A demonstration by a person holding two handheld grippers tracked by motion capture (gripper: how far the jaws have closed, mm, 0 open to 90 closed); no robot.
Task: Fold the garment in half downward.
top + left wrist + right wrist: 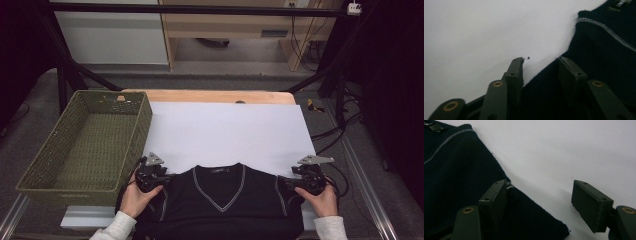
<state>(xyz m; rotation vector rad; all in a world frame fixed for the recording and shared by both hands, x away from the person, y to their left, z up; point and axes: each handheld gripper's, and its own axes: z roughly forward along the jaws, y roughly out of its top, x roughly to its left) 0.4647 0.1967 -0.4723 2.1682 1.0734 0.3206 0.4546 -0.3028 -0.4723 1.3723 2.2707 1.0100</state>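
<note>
At the far left of the table sits an olive woven basket (85, 145), its near wall just beside your left hand (134, 200). That hand holds the left gripper (159, 177) at the left shoulder of a black V-neck sweater vest (220, 205), which lies flat at the near edge of the table, on a white sheet (225, 132), collar pointing away from you. In the left gripper view its jaws stand partly apart, one on the white sheet just off the shoulder edge, the other over the dark knit, so the shoulder edge lies between them; whether the pads press on the cloth you cannot tell. The vest's neckline is trimmed with a pale stripe (220, 200) and carries a small label at the back of the collar. At the right shoulder, your right hand (322, 200) holds the right gripper (295, 181). In the right gripper view its jaws are wide apart: one rests against the trimmed armhole edge of the vest, the other stands over bare white sheet, well clear of the fabric.
</note>
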